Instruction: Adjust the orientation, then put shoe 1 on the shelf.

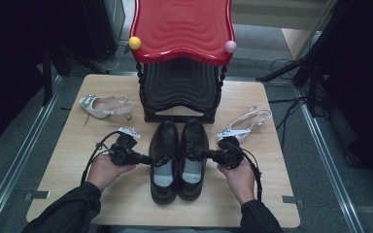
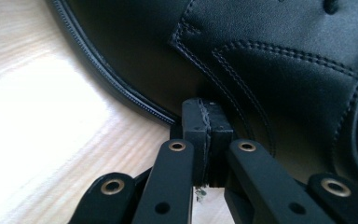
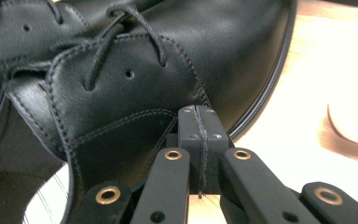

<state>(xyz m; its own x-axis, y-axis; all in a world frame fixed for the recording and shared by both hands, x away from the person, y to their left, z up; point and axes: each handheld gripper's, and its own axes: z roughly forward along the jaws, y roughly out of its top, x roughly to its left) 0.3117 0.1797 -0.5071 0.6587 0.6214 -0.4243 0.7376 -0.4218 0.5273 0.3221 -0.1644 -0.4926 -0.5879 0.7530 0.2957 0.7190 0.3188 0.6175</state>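
Pressing closed jaws against each side, left gripper, right gripper, black shoes between.

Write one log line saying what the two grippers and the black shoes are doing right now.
left gripper: shut, tip against left black shoe | right gripper: shut, tip against right black shoe | shoes: side by side on table

Dark sleeves; black grippers, brass-ringed rivets, black cables.

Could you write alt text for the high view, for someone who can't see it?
A person's two hands press shut grippers, left and right, against the outer sides of a pair of black shoes on a wooden table. A red-topped rack stands behind, with a light sandal at each side.
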